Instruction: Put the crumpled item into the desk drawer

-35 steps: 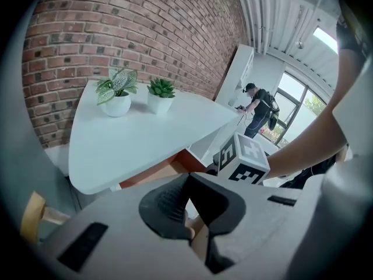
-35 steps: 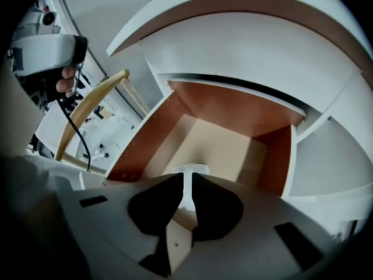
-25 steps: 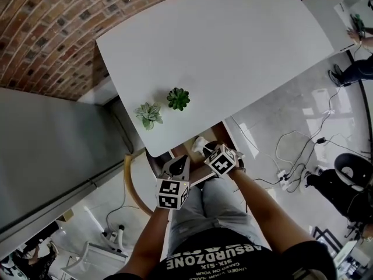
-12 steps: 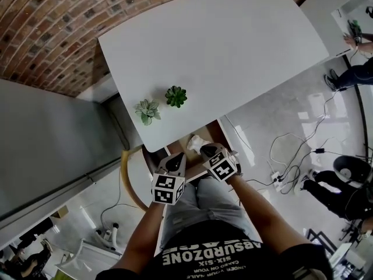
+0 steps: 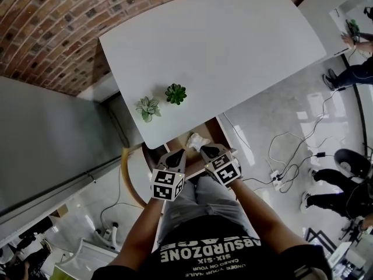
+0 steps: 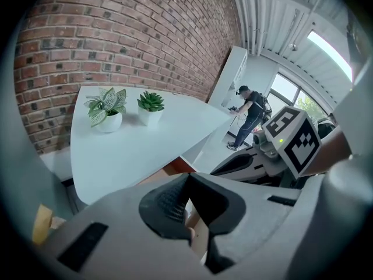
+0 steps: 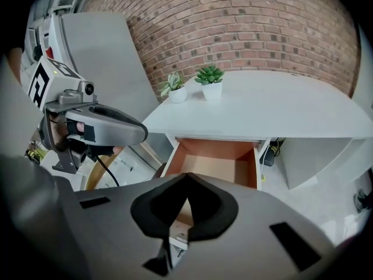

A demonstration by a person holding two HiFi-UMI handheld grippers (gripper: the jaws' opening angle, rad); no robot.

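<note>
Under red brick wall (image 5: pixel 46 22), white bench (image 5: pixel 233 45): placing seemingly done (crumpled white item (image 5: pixel 197 140) inside open wooden drawer (image 7: pixel 211 149)). Both left tool (image 6: pixel 187 175) and right tool (image 7: pixel 186 174) together, empty; next, probably push drawer shut.

R tool (image 5: pixel 206 150) pulled back; gap now btwn it & crumpled item (image 5: pixel 197 140) in drawer (image 5: pixel 214 128).

White desk (image 5: pixel 233 45), orange drawer (image 7: pixel 215 156), red-brick wall (image 5: pixel 52 28)

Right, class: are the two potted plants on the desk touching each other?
Apart. The left gripper view shows a strip of bare desktop between the leafy plant's white pot and the succulent's white pot.
</note>
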